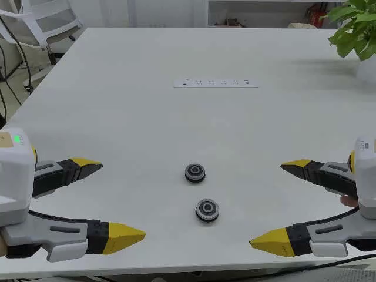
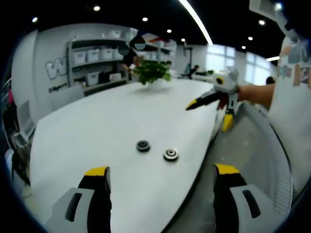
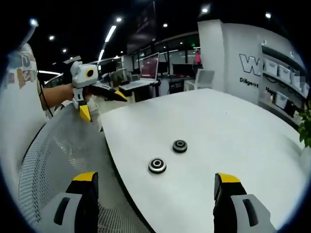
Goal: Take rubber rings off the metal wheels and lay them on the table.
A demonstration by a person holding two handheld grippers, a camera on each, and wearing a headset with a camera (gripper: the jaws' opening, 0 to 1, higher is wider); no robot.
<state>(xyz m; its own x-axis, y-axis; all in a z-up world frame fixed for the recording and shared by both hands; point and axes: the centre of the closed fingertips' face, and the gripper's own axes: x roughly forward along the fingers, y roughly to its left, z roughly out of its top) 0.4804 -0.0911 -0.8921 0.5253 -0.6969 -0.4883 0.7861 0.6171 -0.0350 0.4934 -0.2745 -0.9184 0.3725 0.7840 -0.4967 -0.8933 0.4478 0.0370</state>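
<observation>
Two small metal wheels lie flat on the white bench (image 1: 117, 106), close to its near edge. The far wheel (image 1: 195, 172) sits just at 11 o'clock of the near wheel (image 1: 207, 210), and the two are apart, not touching. Their dark rubber rings (image 1: 187, 173) are on the rims, so no ring has been laid down yet.

The left gripper (image 1: 115, 200) hangs at 9 o'clock of the pair and the right gripper (image 1: 269, 204) at 3 o'clock. Both point inward with jaws spread wide and nothing between them. Each gripper view shows both wheels ahead of its yellow tips and the other gripper across the bench.

This symmetric, wide-open stance looks like a ready pose. Judging from it, one gripper will probably have to pin a wheel while the other peels its ring, since a loose wheel lying flat would likely slide. The gap between the wheels should give the jaws room to close on one without nudging the other. The bare surface toward the socket strip (image 1: 215, 83) at 12 o'clock offers room for freed rings. The plant (image 1: 355, 26) stands well clear at 2 o'clock.
</observation>
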